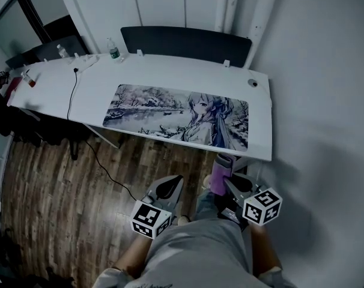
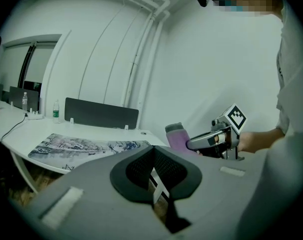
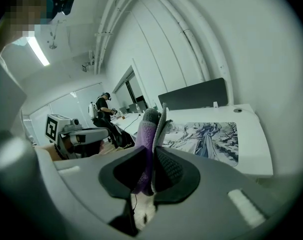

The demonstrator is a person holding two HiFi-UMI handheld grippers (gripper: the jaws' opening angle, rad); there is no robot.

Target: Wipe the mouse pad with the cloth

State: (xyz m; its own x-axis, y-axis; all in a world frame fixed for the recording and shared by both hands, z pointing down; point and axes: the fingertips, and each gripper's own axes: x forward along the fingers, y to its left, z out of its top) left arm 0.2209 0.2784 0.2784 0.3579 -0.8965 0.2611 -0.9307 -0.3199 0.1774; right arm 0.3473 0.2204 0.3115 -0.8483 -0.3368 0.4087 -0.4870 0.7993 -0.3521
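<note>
The mouse pad [image 1: 179, 116], long and printed with a winter anime picture, lies flat on the white desk [image 1: 260, 122]; it also shows in the left gripper view [image 2: 86, 146] and the right gripper view [image 3: 206, 139]. My right gripper [image 1: 229, 182] is shut on a rolled purple and grey cloth [image 1: 222, 171], which sticks up between the jaws [image 3: 147, 129]. It hangs in front of the desk's near edge, short of the pad. My left gripper [image 1: 176, 182] is beside it at about the same height, shut with nothing in it [image 2: 154, 176].
A dark partition panel [image 1: 185, 44] stands along the desk's back edge. Water bottles [image 1: 113, 50], a power strip [image 1: 86, 60] and a black cable [image 1: 71, 98] sit at the desk's left. A white wall [image 1: 326, 101] is close on the right, and there is wood floor [image 1: 62, 185] below.
</note>
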